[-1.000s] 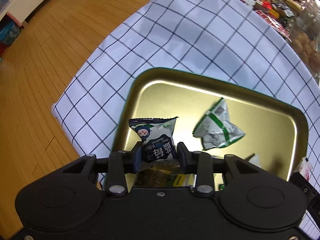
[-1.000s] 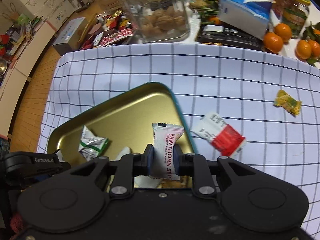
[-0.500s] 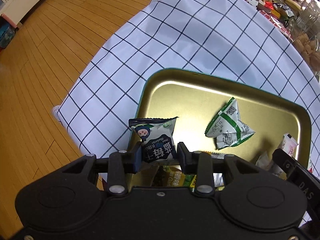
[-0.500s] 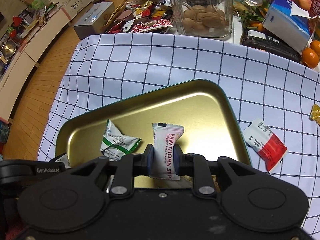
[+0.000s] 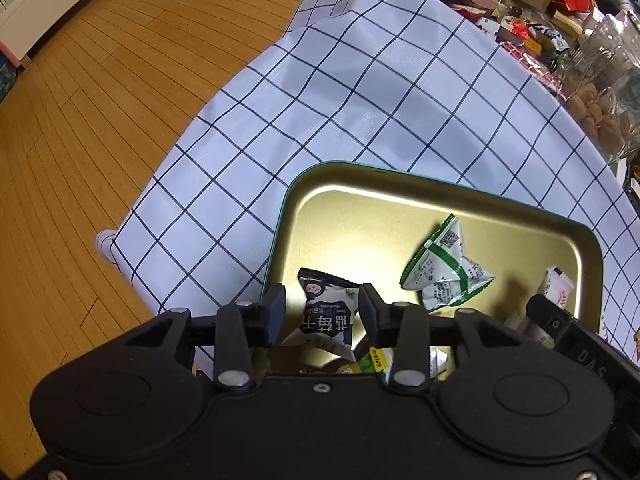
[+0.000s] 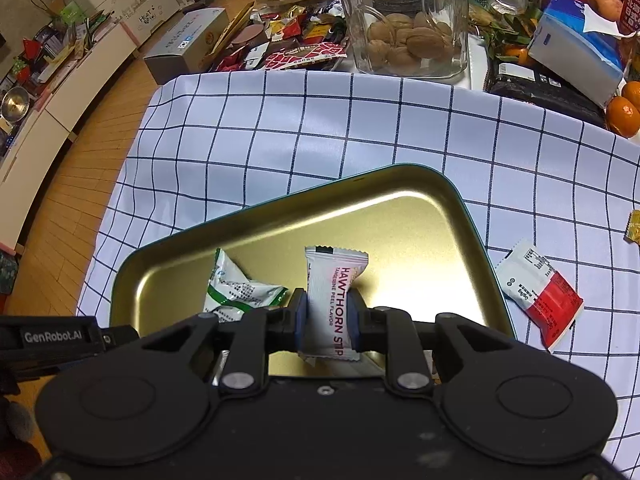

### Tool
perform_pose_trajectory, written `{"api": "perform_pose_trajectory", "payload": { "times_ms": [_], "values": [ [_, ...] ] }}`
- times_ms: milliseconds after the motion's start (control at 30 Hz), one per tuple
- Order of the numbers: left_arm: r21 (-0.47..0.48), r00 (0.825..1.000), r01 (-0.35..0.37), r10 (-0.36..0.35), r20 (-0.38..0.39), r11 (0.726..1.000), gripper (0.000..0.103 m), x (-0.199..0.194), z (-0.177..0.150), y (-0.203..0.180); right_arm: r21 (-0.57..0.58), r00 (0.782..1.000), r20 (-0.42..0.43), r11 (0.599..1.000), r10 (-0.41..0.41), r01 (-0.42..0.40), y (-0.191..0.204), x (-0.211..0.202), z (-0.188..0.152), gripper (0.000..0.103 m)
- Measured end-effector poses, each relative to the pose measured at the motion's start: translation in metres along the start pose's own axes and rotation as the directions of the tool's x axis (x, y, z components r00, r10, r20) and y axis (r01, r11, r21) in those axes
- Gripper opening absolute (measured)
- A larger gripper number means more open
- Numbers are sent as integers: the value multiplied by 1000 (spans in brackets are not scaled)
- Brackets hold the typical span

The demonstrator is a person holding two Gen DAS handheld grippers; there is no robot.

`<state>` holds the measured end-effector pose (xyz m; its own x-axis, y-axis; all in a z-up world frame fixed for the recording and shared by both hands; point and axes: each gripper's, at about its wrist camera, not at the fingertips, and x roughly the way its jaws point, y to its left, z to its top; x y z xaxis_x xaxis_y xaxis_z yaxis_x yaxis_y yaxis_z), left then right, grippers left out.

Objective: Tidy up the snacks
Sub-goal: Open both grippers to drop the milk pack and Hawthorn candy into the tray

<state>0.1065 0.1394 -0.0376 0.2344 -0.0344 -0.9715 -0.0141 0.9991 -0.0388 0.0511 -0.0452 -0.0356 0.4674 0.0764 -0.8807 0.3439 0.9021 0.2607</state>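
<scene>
My left gripper (image 5: 321,312) hangs over the near left corner of the gold tray (image 5: 400,178). Its jaws are opening, and the dark blue and white snack packet (image 5: 329,318) stands loose between them, clear of the left pad (image 5: 275,312). A green and white packet (image 5: 448,274) lies in the tray's middle. My right gripper (image 6: 326,320) is shut on a white Hawthorn strip packet (image 6: 334,292), held upright over the tray (image 6: 404,172). On the cloth to the right of the tray lies a red and white packet (image 6: 540,300), with a yellow candy (image 6: 634,228) beyond.
The checked cloth (image 5: 360,92) ends at a table edge with wooden floor (image 5: 100,100) to the left. Behind the cloth stand a glass jar of walnuts (image 6: 408,36), a tissue box (image 6: 576,52), tangerines (image 6: 622,114) and a pile of snack wrappers (image 6: 296,40).
The left jaws have spread and the dark blue packet has come loose and sunk a little. The right gripper has carried the Hawthorn strip from the tray's right rim to above its middle.
</scene>
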Motion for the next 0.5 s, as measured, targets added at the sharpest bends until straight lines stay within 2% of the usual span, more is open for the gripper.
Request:
{"api": "perform_pose_trajectory", "payload": {
  "times_ms": [200,233,267,300,500],
  "values": [
    [22,1000,-15,15,-19,1000,50,3,-2,-2,6,999,33,1000,25,-25,3,-3,1,26],
    [25,1000,-18,18,-20,1000,50,3,-2,-2,2,999,44,1000,26,-26,4,-5,2,30],
    [26,1000,-20,20,-22,999,50,3,-2,-2,-5,998,54,1000,27,-27,5,-7,2,44],
    [28,999,-21,21,-24,999,50,4,-3,-2,-8,997,66,1000,26,-26,6,-9,2,49],
    [34,999,-35,36,-27,999,50,3,-2,-5,-23,998,62,1000,-1,3,7,-8,1,49]
  ]
}}
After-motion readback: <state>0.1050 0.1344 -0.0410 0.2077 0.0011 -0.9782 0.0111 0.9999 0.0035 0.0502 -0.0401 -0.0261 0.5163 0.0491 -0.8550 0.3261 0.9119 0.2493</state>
